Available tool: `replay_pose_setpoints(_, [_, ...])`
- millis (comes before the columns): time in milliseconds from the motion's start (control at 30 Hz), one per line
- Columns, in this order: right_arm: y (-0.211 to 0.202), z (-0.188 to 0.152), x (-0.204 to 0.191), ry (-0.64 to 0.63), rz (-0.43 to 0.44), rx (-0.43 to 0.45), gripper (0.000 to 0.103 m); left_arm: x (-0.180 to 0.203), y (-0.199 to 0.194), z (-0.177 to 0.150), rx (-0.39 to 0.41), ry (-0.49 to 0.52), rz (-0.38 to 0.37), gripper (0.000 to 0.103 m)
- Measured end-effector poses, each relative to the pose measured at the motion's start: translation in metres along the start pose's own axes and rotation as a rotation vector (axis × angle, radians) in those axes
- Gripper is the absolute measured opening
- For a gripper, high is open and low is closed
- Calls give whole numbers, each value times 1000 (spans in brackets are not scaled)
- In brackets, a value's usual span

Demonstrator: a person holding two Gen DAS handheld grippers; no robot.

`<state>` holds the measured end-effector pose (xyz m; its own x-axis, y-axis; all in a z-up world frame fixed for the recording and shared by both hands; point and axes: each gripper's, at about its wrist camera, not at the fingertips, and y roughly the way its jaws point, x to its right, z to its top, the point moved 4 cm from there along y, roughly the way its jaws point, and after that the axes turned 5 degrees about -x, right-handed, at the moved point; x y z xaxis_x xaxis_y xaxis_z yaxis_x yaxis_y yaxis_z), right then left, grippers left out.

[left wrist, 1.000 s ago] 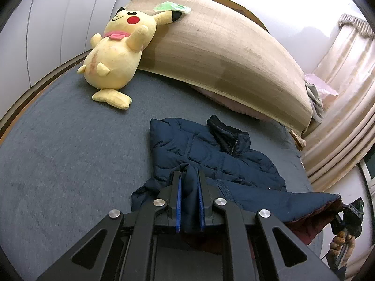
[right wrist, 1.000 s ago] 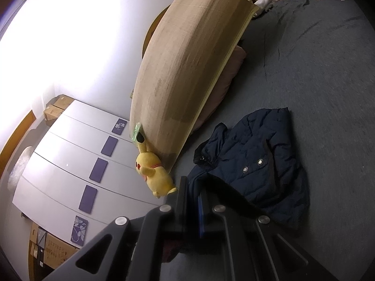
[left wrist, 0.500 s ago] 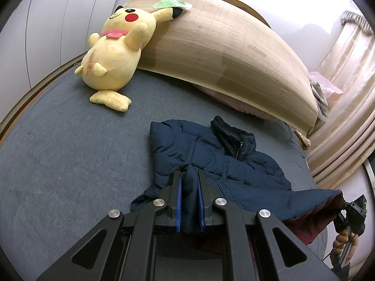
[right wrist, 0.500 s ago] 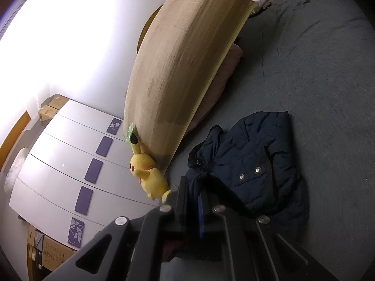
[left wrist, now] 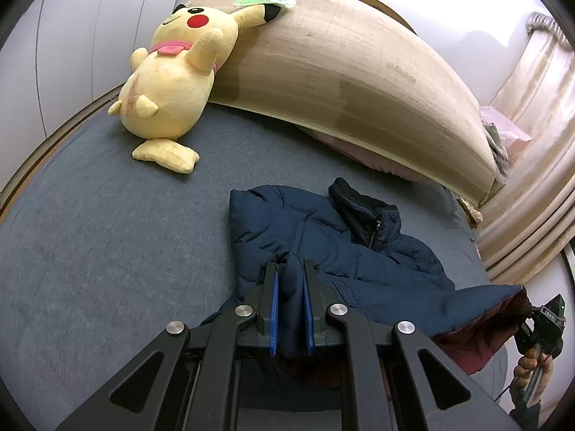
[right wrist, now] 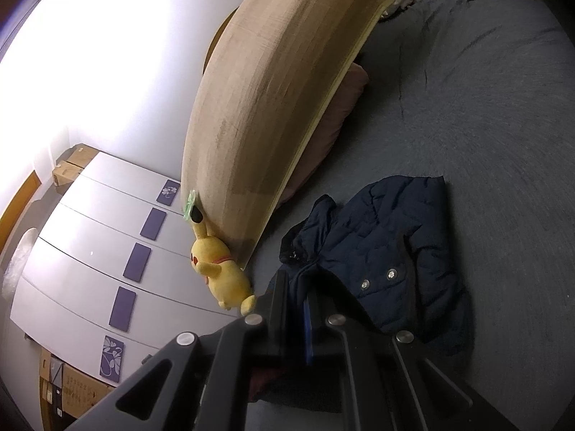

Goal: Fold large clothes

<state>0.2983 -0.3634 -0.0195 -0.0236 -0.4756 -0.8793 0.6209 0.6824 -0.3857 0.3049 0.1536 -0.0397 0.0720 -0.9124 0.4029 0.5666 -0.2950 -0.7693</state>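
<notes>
A navy puffer jacket (left wrist: 334,237) with a dark red lining lies on the grey-blue bed (left wrist: 107,237), collar toward the headboard. My left gripper (left wrist: 290,269) is shut on a fold of the jacket's hem and holds it lifted. My right gripper (right wrist: 300,289) is shut on the other hem corner; it also shows at the right edge of the left wrist view (left wrist: 528,309), with the lining exposed. In the right wrist view the jacket (right wrist: 381,251) shows two snap buttons.
A yellow Pikachu plush (left wrist: 172,93) leans on the tan mat (left wrist: 341,72) at the headboard. A pink pillow (left wrist: 352,147) lies under the mat. Curtains (left wrist: 532,179) hang at the right. White wardrobe doors (right wrist: 90,258) stand beyond the bed.
Both grippers have carried the jacket's hem a little toward the headboard; the plush and collar sit slightly nearer in view. The grips are unchanged.
</notes>
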Motion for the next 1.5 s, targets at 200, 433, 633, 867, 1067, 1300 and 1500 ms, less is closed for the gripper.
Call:
replay_pose_setpoints(200, [12, 9, 5, 5, -9, -7, 8, 1, 12, 7, -6, -5, 8, 12])
replay_pose_setpoints(433, [28, 25, 7, 5, -21, -18, 8, 0, 29, 18, -16, -6, 25, 12])
replay_pose_setpoints(633, [44, 41, 11, 11, -36, -25, 8, 2, 44, 29, -23, -3, 40, 12])
replay_pose_setpoints(867, [65, 57, 22, 29, -64, -38, 8, 4, 67, 42, -43, 13, 63, 12])
replay_pose_setpoints(1067, [81, 70, 34, 53, -95, -47, 8, 8, 86, 54, -56, 20, 75, 12])
replay_pose_setpoints(1300, [98, 84, 48, 78, -112, -55, 8, 5, 104, 61, -70, 19, 83, 12])
replay_pose_setpoints(1500, [112, 90, 58, 94, -137, -67, 8, 0, 121, 65, -85, 12, 94, 12])
